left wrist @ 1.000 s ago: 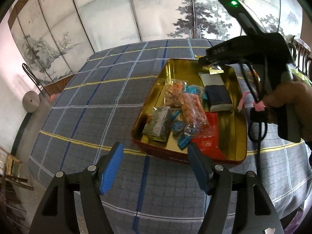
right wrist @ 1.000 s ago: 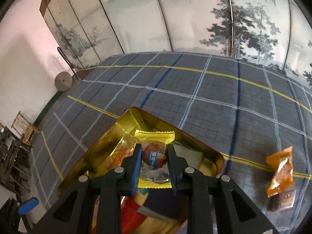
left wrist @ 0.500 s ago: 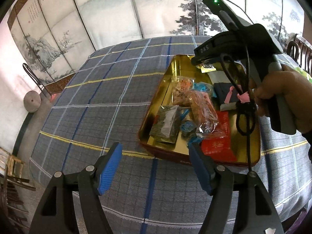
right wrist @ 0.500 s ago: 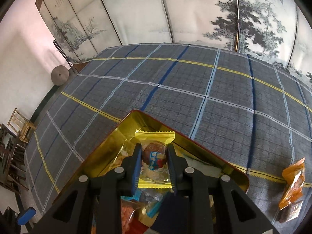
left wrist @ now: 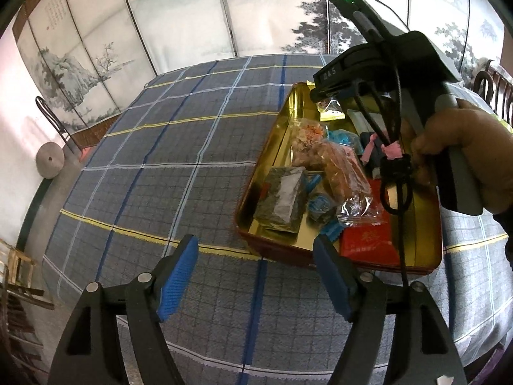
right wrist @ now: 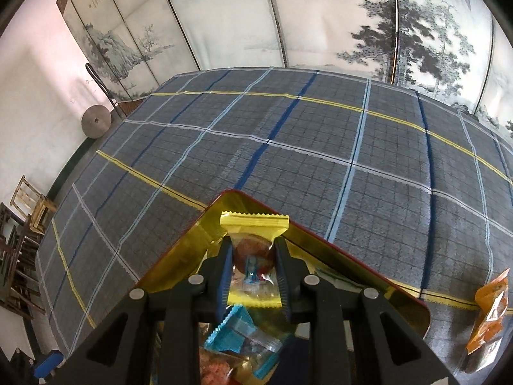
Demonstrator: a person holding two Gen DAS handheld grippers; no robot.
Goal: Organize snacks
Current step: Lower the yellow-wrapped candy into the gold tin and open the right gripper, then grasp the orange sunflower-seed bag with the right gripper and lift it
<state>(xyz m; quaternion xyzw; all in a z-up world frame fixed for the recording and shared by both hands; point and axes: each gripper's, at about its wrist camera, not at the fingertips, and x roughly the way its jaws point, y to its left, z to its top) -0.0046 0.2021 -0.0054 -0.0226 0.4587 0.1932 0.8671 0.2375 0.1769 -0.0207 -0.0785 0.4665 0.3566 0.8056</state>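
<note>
A gold tin with a red rim (left wrist: 275,147) sits on the plaid tablecloth and holds several wrapped snacks: a green pack (left wrist: 282,197), an orange-filled clear bag (left wrist: 340,163), blue candies, a red packet (left wrist: 367,240). My right gripper (right wrist: 253,264) is shut on a yellow-edged clear snack packet (right wrist: 255,224) above the tin's far corner (right wrist: 323,245); it also shows in the left wrist view (left wrist: 333,98). My left gripper (left wrist: 256,272) is open and empty, just in front of the tin's near edge.
An orange snack packet (right wrist: 490,314) lies on the cloth to the right of the tin, with a dark packet below it. Painted folding screens stand behind the table. Wooden chairs stand at the far left.
My right gripper has carried the yellow packet further over the tin's far corner. My left gripper has shifted left, so the tin sits more to its right.
</note>
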